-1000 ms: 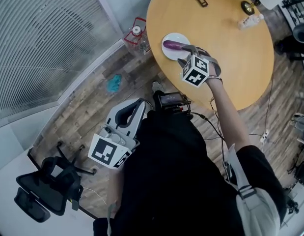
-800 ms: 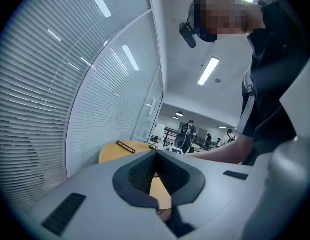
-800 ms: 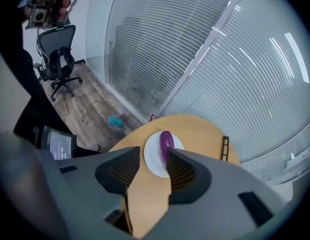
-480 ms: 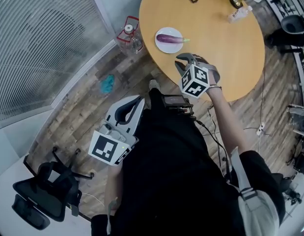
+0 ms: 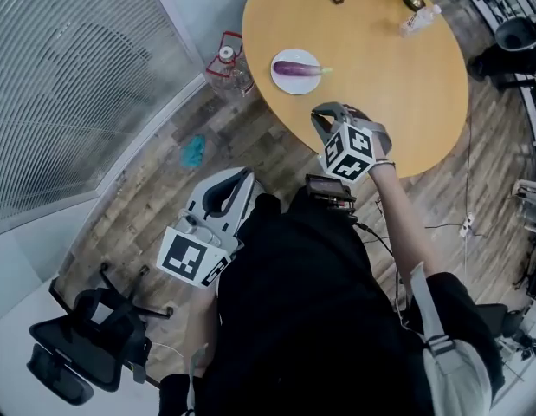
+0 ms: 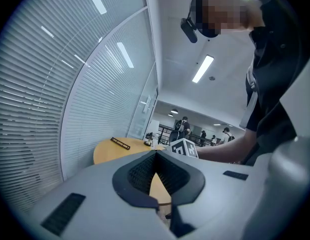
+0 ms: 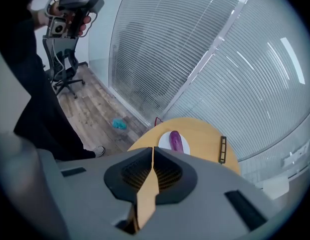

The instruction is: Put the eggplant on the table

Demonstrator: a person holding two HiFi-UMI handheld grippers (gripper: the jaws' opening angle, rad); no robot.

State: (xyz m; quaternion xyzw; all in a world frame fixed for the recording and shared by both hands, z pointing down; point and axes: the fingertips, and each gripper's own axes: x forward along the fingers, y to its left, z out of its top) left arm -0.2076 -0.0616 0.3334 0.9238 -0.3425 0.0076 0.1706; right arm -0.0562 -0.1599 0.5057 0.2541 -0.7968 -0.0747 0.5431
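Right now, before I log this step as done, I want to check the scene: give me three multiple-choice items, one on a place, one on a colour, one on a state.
1. Where does the eggplant lie?
A. On the bare boards by the chair.
B. On the white plate on the round table.
C. Between the jaws of a hand-held gripper.

2. What colour is the crumpled rag on the floor?
A. Teal.
B. Red.
C. Yellow.

3. How does the right hand-held gripper stand?
A. Wide open.
B. Shut on the eggplant.
C. Shut, with nothing in it.

Answers:
1 B: the head view shows it lying across the plate.
2 A: it shows blue-green against the brown boards.
3 C: its own view shows the jaws together and the eggplant ahead of them on the plate.
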